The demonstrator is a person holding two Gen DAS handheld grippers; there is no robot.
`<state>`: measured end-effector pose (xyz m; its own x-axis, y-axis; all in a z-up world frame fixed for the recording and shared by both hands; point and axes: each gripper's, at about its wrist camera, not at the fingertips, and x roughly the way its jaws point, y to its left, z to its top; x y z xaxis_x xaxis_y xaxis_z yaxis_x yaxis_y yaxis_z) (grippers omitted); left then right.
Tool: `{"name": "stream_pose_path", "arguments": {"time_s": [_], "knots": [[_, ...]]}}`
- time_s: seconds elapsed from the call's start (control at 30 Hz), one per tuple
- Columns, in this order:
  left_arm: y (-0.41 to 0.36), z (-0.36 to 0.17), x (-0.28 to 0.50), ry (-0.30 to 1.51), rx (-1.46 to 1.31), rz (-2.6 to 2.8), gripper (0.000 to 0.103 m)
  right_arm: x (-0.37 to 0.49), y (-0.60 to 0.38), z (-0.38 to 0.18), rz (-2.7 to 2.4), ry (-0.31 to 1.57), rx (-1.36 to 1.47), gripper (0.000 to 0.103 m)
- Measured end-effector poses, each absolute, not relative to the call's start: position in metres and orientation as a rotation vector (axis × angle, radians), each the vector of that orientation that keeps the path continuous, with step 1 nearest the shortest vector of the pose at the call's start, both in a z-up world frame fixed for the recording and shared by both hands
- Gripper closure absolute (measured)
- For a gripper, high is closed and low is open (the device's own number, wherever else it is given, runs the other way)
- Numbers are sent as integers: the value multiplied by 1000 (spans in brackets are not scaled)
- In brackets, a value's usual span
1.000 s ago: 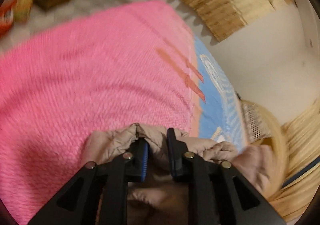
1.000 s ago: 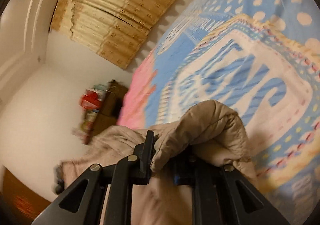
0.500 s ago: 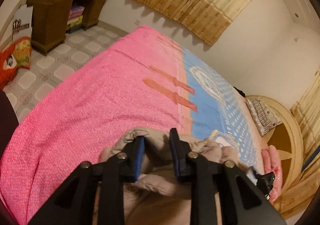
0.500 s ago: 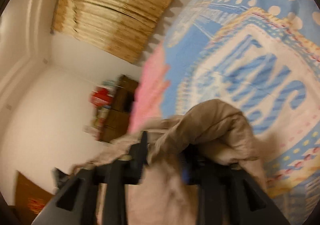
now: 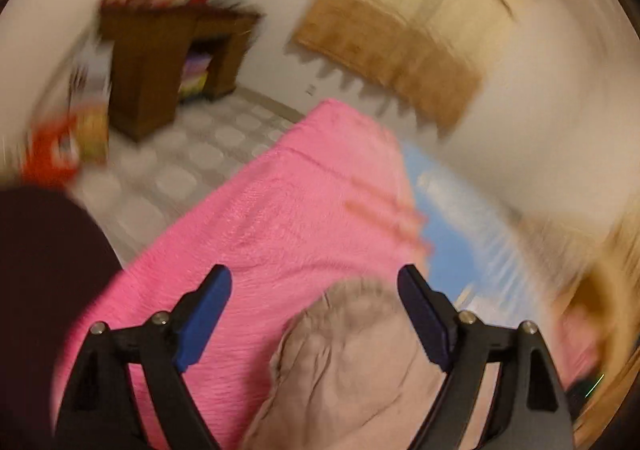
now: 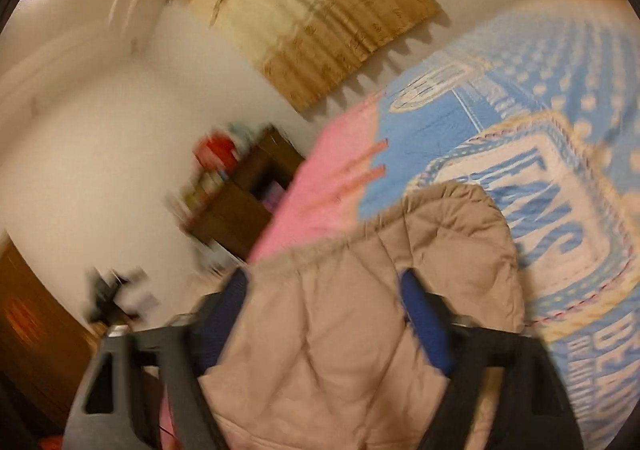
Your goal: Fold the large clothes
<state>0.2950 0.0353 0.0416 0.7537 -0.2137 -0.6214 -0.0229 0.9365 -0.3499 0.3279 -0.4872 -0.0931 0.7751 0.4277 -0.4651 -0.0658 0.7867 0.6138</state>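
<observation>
Left gripper (image 5: 314,292): jaws just opened wide, nothing clamped; beige quilted jacket (image 5: 352,366) lies below and between them on the pink blanket (image 5: 280,218). Right gripper (image 6: 322,296): jaws parted after closing slightly, jacket (image 6: 360,290) seen between; contact cannot be told. Blue patterned bedspread (image 6: 540,170) is legible only in the right view; tiled floor (image 5: 180,170) only in the left.

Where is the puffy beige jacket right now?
The beige jacket lies on the bed, filling the bottom middle of the right wrist view, over the pink blanket and next to the blue patterned blanket.
</observation>
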Motion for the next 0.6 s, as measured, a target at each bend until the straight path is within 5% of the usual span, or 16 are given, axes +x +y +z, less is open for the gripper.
{"name": "stream_pose_path", "arguments": {"time_s": [0.27,0.47,0.6], "knots": [[-122,8,315,587,97,-76,13,400,-431,-102,-29,689,197,54],[-63,-105,388,843,-144,91,13,417,-452,-173,-20,736,235,54],[-46,-120,384,805,-266,50,8,427,-453,-186,46,733,279,53]]}}
